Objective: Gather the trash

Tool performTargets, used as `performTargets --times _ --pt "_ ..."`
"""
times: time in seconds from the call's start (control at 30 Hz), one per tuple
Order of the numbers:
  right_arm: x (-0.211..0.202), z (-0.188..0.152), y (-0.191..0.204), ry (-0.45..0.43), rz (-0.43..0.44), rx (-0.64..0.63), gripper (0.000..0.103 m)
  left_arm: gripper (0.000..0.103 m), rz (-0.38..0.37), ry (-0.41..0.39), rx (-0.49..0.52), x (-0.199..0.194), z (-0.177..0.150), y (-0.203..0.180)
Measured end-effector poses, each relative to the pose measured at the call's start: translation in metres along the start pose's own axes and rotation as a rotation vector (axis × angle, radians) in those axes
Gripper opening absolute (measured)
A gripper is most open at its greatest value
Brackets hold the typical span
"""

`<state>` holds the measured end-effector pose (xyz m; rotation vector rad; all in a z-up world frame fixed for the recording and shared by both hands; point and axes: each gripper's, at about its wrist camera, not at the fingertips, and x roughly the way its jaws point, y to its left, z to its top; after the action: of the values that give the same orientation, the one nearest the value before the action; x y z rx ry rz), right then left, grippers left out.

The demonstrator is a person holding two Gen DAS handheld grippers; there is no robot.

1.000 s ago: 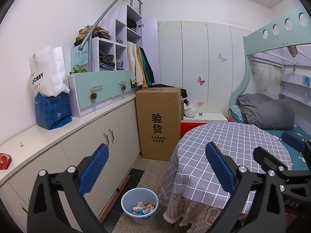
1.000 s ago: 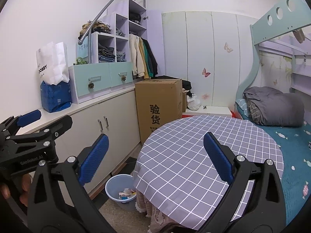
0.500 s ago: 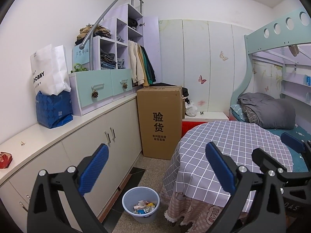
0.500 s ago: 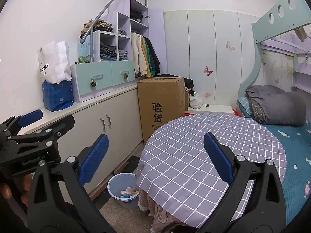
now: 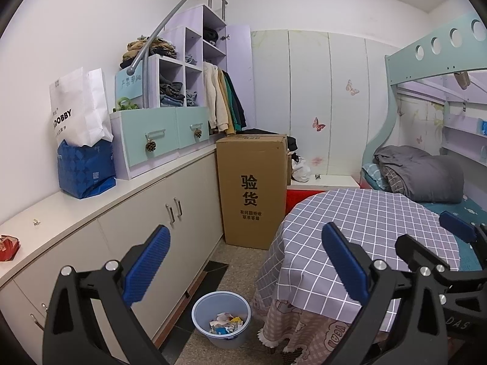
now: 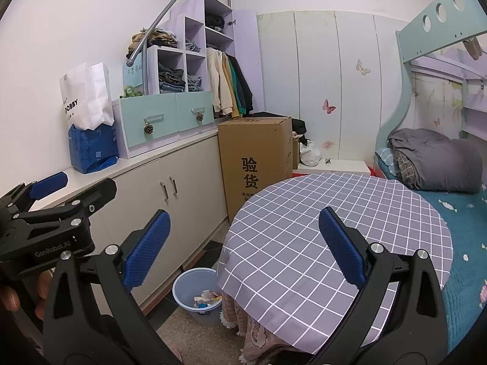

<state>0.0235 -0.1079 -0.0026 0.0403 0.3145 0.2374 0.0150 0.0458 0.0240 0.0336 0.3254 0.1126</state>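
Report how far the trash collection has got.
Done: the blue bin on the floor already holds wrappers and paper scraps. In hand: nothing; the left gripper and right gripper both have their jaws wide apart and empty. Left: a red wrapper lies on the white counter; the checked table shows no trash.

smooth plastic bin (image 5: 221,319), matt cardboard box (image 5: 252,188), checked cloth tablecloth (image 6: 334,228) (paper scraps inside the bin).
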Motion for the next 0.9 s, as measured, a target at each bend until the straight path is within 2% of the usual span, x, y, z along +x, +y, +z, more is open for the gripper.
performTargets --times 0.9 --pt "-0.0006 -0.0012 0.0005 0.002 0.007 0.003 0.096 0.098 0.003 0.002 0.005 0.0019 -0.0023 -0.0017"
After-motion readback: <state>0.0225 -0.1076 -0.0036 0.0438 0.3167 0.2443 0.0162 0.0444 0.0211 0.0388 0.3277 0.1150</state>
